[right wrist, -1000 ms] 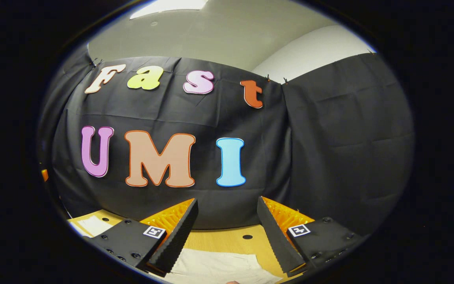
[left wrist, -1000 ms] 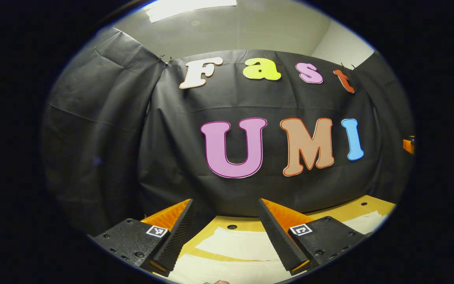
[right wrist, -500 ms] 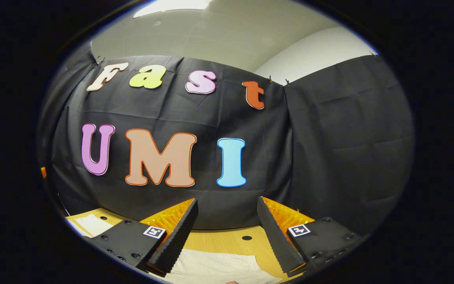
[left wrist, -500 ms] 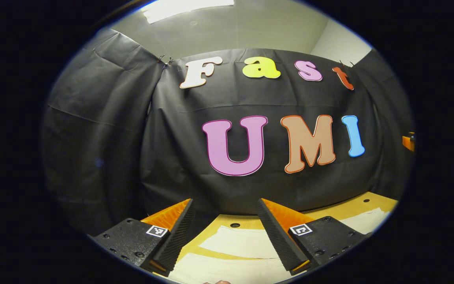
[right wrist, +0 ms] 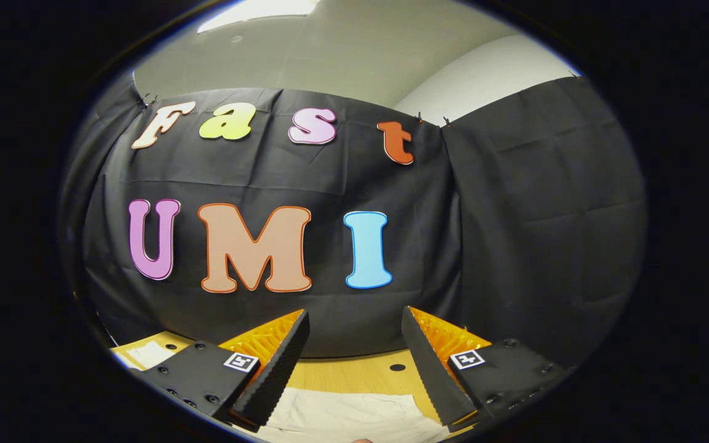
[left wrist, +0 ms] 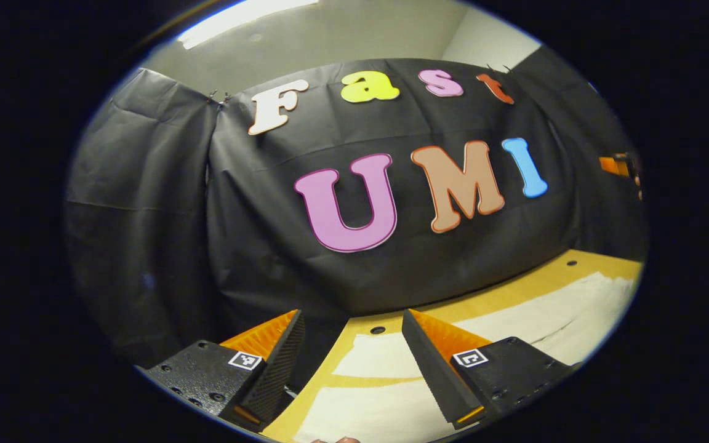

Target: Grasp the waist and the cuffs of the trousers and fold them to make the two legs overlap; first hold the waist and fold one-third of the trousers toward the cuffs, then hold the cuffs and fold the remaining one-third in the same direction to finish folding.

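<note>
Left gripper and right gripper, fingers spread apart and holding nothing, hover above pale trousers lying flat on a wooden table.

Support surface: wooden table, light tan top, small dark round holes near far edge, far edge meeting black cloth wall. Lying directly on it: pale cream trousers, flat, spread from 6 o'clock to 3 o'clock in left gripper view, strip of bare wood between two fabric sections. Right gripper view: table at 6 o'clock, trousers flat on it.
</note>
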